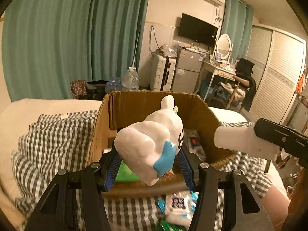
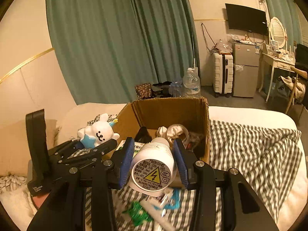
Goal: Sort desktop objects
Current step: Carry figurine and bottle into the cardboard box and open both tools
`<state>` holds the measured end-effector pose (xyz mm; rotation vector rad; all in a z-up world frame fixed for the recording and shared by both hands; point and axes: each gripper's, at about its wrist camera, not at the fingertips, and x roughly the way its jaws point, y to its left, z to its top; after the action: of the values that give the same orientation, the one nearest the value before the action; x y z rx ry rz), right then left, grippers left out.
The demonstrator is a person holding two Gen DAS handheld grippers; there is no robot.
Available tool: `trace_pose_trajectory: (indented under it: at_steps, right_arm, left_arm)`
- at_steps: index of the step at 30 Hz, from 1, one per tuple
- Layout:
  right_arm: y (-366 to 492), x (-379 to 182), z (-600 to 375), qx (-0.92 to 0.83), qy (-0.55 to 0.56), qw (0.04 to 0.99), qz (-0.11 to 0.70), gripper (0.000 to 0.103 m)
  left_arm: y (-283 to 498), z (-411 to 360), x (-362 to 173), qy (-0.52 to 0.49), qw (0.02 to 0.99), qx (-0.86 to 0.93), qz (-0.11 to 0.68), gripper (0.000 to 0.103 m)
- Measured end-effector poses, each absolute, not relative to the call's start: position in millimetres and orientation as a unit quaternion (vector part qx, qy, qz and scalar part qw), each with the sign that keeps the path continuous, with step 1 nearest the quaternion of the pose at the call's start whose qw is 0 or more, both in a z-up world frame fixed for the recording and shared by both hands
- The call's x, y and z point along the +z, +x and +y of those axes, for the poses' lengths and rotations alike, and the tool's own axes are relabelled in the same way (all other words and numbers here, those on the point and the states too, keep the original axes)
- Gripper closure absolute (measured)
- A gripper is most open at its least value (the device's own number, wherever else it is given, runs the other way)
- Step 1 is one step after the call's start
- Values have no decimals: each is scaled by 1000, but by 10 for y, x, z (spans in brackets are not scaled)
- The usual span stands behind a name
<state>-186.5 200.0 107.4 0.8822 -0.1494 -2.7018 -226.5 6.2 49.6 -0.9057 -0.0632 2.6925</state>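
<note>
While both grippers point forward and somewhat downward toward the open cardboard box, each has something clamped between its blue pads. In the left wrist view the left gripper fills the lower centre of the frame, its jaws about half spread and pressed on the sides of a white rabbit figurine with a blue star on its front; the figurine's ears tip toward the box, and it is held in the air in front of the box's near wall. At the right edge of that same frame the right gripper's black body reaches in from the lower right, a white cylinder sticking out of it toward the box.

In the right wrist view the right gripper sits at lower centre, jaws partly closed on a white LED night light, whose round labelled base with a yellow warning triangle faces the camera. It hangs just before the box, which occupies the middle of the frame and holds pale crumpled cloth and dark items. The left gripper appears at centre left, slanting up to the right with the rabbit. Below, small packets lie blurred on the checked blanket.
</note>
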Motion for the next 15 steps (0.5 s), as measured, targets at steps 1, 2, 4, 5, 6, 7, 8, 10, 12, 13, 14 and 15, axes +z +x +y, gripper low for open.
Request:
trace_pose_trajectory:
  at_steps: [1, 2, 4, 5, 6, 7, 8, 10, 12, 13, 14, 15]
  right_arm:
    - [-1979, 1038, 1988, -939, 309, 145, -48, 61]
    - [-2065, 1006, 1984, -938, 311, 144, -46, 61]
    - [-2286, 910, 1968, -937, 319, 139, -42, 61]
    - [-2367, 854, 1971, -936, 322, 138, -40, 61]
    - [-2422, 811, 1982, -935, 325, 137, -39, 61]
    - [-2485, 758, 1998, -935, 327, 134, -38, 61]
    - [-2548, 718, 2022, -935, 327, 132, -38, 61]
    - [-2659, 621, 2064, -934, 331, 129, -44, 61]
    - [-2746, 552, 2118, -932, 333, 132, -63, 61]
    - [-2779, 529, 2115, -931, 332, 134, -68, 61]
    - [-2789, 519, 2128, -931, 331, 134, -71, 61]
    - [-2795, 501, 2155, -932, 329, 133, -79, 60]
  left_arm:
    - [-2331, 77, 480, -317, 150, 936, -19, 46]
    - [-2414, 100, 455, -321, 152, 935, -16, 46]
    - [-2567, 151, 409, -329, 156, 931, -12, 46]
    - [-2642, 192, 383, -333, 158, 929, -8, 46]
    - [-2698, 237, 362, -338, 162, 927, -2, 46]
    - [-2777, 289, 326, -347, 168, 923, 7, 46]
    - [-2812, 318, 299, -352, 170, 920, 16, 46]
    - [-2894, 377, 235, -360, 175, 916, 26, 46]
    - [-2960, 394, 181, -366, 177, 914, 18, 46]
    - [-3011, 405, 140, -372, 175, 912, 12, 46]
    - [-3037, 417, 118, -375, 173, 911, 8, 46]
    - [-3065, 418, 91, -380, 171, 909, 1, 45]
